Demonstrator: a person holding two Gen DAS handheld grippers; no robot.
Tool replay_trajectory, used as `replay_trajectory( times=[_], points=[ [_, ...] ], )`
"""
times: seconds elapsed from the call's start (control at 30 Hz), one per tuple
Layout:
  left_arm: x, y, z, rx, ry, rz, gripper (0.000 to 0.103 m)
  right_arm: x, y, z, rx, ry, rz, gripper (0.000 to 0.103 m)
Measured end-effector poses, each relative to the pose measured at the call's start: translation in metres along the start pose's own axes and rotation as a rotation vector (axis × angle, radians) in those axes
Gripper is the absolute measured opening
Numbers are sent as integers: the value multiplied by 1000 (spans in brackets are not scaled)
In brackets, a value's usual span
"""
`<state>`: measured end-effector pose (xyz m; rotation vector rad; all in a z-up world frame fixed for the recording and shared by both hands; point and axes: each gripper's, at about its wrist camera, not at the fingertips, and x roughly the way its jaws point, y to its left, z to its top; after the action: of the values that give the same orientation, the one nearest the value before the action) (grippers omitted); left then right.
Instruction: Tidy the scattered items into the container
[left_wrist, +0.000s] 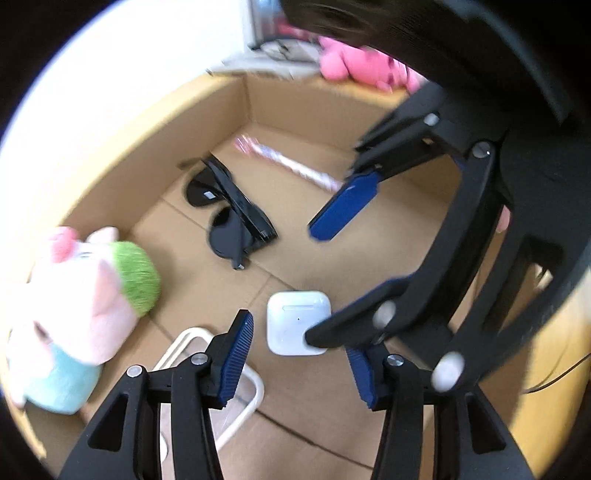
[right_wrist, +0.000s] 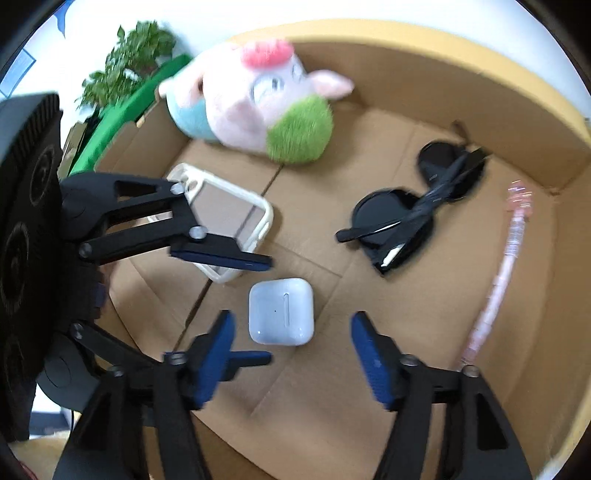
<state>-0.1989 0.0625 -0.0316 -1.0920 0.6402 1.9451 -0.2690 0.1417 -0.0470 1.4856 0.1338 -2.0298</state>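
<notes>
Both grippers hang open over a cardboard box (left_wrist: 295, 110), also in the right wrist view (right_wrist: 480, 92). On its floor lie a white earbud case (left_wrist: 297, 321) (right_wrist: 280, 310), black sunglasses (left_wrist: 232, 210) (right_wrist: 413, 206), a pink pig plush (left_wrist: 85, 306) (right_wrist: 258, 99), a clear phone case (left_wrist: 236, 398) (right_wrist: 229, 218) and a pink pen (left_wrist: 288, 166) (right_wrist: 502, 277). My left gripper (left_wrist: 299, 362) is open just above the earbud case. My right gripper (right_wrist: 291, 354) is open, with the earbud case just beyond its fingertips. Each gripper shows in the other's view, the right (left_wrist: 332, 277) and the left (right_wrist: 255, 310).
A pink plush toy (left_wrist: 362, 62) lies outside the box at the back. A green plant (right_wrist: 129, 59) and a green item (right_wrist: 125, 110) stand beyond the box's left wall. The two grippers are close together above the box's middle.
</notes>
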Motion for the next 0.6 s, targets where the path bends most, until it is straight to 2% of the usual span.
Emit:
replay_trajectory(
  times=[0.1, 0.13, 0.17, 0.27, 0.4, 0.5, 0.6],
  points=[
    [-43, -9, -6, -53, -110, 71, 55, -45, 11, -16, 10, -143, -80, 90],
    [-57, -14, -9, -75, -151, 119, 62, -61, 16, -23, 16, -196, -115, 94],
    [-74, -20, -15, -107, -193, 180, 69, -77, 23, -33, 24, -246, -152, 95],
    [-108, -34, -29, -210, -272, 293, 72, -100, 46, -51, 33, -349, -265, 96],
    [-118, -54, -55, -383, -335, 410, 72, -112, 74, -85, 34, -412, -326, 96],
    [-129, -72, -70, -437, -318, 491, 72, -112, 90, -104, 59, -426, -349, 96],
    [-141, -91, -82, -462, -338, 506, 72, -111, 101, -117, 47, -420, -362, 96]
  ],
)
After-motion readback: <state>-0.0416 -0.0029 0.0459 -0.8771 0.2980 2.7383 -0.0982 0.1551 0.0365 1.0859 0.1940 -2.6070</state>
